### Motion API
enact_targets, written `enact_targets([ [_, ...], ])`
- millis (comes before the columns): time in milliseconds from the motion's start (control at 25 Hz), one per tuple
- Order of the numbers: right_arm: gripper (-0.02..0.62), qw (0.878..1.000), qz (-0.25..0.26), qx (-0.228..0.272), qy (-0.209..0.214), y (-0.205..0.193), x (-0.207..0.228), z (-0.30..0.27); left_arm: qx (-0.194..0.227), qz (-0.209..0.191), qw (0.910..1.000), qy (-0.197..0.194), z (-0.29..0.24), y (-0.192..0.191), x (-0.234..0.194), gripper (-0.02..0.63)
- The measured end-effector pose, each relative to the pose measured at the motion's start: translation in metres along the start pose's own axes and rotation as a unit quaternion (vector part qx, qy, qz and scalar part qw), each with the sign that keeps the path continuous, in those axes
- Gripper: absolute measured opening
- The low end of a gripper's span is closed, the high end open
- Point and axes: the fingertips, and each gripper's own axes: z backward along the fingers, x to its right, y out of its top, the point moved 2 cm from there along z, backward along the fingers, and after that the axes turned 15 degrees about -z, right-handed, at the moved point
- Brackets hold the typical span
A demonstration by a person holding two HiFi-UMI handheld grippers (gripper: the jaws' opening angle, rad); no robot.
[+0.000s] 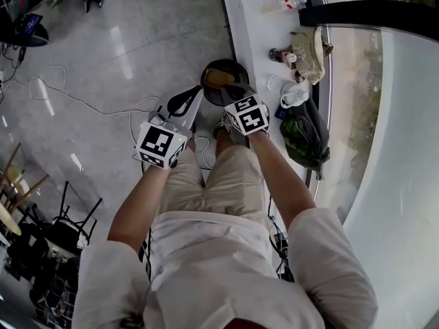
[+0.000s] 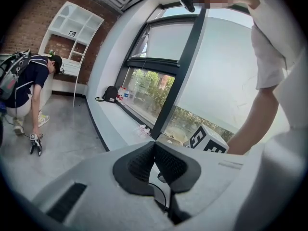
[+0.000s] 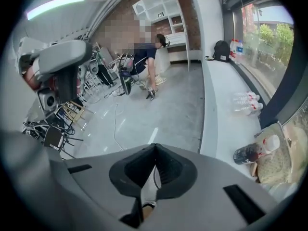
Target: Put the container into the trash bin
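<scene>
Left gripper [image 2: 154,145], right gripper [image 3: 155,147], one bin [image 1: 236,65]

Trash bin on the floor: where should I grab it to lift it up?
Pinch the trash bin by its thin rim, coming straight down from above. It stands upright with its round mouth open to the top, so the wall there is probably easy to pinch, while the round body looks too wide to close around.

Tan container [image 1: 217,78] in black trash bin [image 1: 237,66]
</scene>
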Motion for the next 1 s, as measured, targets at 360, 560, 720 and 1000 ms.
enact_targets([
  [360,0.002,0.998,-0.005,0.057,0.004,0.035,-0.020,0.076,0.026,-0.018,0.9995,0.003,0.016,0.068,0.019,0.017],
  [560,0.002,0.996,0.001,0.094,0.003,0.060,-0.022,0.114,0.039,-0.032,0.9986,0.015,0.019,0.103,0.016,0.017],
  [720,0.002,0.992,-0.007,0.125,0.009,0.076,-0.032,0.144,0.050,-0.040,0.9978,0.018,0.027,0.129,0.023,0.017],
  [1000,0.002,0.984,0.031,0.175,0.028,0.105,-0.060,0.191,0.075,-0.052,0.9954,0.029,0.043,0.171,0.032,0.017],
])
